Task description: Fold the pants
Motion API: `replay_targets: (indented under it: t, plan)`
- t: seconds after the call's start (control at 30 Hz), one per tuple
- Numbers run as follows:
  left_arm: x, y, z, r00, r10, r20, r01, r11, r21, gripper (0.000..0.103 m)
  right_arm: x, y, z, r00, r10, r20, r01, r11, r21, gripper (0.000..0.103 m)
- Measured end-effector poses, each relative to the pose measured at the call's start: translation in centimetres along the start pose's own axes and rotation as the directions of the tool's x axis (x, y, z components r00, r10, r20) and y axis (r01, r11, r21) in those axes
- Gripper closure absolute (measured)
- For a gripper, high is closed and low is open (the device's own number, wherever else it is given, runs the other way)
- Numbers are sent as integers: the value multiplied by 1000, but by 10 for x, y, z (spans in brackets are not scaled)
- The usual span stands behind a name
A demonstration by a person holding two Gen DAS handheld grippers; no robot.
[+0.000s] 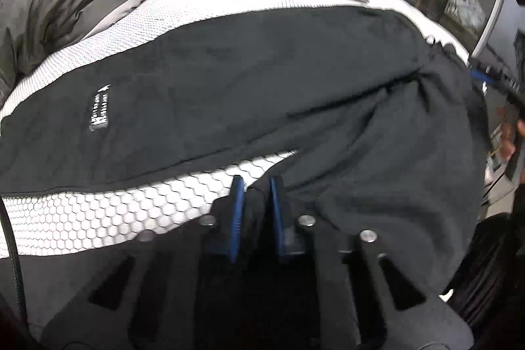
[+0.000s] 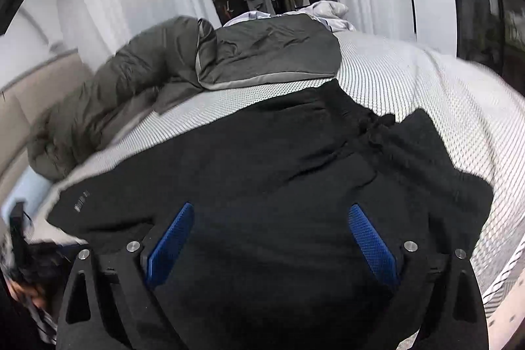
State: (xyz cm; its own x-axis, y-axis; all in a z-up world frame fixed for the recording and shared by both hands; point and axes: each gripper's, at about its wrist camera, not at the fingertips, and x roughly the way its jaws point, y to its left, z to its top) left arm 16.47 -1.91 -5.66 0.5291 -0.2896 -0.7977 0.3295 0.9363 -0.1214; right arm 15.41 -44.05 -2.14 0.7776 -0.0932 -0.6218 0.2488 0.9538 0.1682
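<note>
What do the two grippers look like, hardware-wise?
Both match: the left gripper and right gripper have black plastic bodies with triangular cutouts, silver round bolt heads, and blue knurled finger pads. A black cable runs along the left wrist view's edge. No markings visible.

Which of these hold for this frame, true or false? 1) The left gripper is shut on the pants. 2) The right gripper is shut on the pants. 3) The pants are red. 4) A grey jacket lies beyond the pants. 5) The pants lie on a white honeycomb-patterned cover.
1) True: the left gripper pinches a fold of the pants between its pads.
2) False: the right gripper is wide open above the pants, holding nothing.
3) False: they are black.
4) True: the jacket lies beyond them.
5) True: the cover shows beside the cloth.
</note>
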Motion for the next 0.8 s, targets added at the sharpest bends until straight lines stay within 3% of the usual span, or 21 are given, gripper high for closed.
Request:
replay_targets:
  t: [0.1, 0.17, 0.3, 0.37, 0.43, 0.53, 0.57, 0.6, 0.67, 0.7, 0.73, 0.8]
  plan:
    - [0, 32, 1, 998, 55, -11, -56, 996, -75, 92, 0, 0, 3, 1000, -20, 16, 20, 1000, -1, 6]
    - [2, 44, 3, 997, 73, -23, -75, 991, -111, 78, -2, -7, 1, 999, -36, 16, 36, 999, 23, 6]
    - [-17, 47, 2, 995, 100, 27, -96, 986, -137, 68, -7, -29, -1, 998, -62, 11, 61, 996, 66, 6]
    - [-33, 40, 1, 990, 110, 85, -97, 984, -150, 33, -12, -35, -1, 999, -46, 5, 45, 997, 70, 6]
    - [-51, 31, -7, 981, 118, 154, -91, 981, -169, 15, -19, -39, -7, 996, -90, 3, 90, 995, 46, 6]
    - [-69, 15, -23, 972, 119, 203, -81, 979, -186, 10, -20, -63, -18, 979, -202, -35, 205, 974, 99, 6]
    - [-72, 9, -28, 969, 120, 215, -80, 979, -188, 1, -19, -76, -20, 975, -216, -59, 222, 964, 148, 6]
    - [-71, 5, -31, 968, 125, 220, -82, 977, -195, 1, -17, -90, -22, 973, -217, -83, 230, 951, 206, 7]
    - [-62, -13, -39, 977, 86, 193, -49, 980, -191, 1, -15, -115, -26, 976, -187, -109, 212, 923, 320, 15]
    - [-56, -17, -40, 983, 67, 174, -35, 983, -182, 1, -13, -120, -27, 978, -173, -115, 203, 918, 342, 28]
    - [-49, -21, -42, 987, 55, 149, -31, 986, -164, 1, -8, -124, -27, 982, -138, -127, 175, 919, 353, 52]
    - [-38, -33, -49, 990, 94, 108, -83, 991, -105, 1, -1, -123, -27, 984, -104, -144, 149, 925, 349, 77]
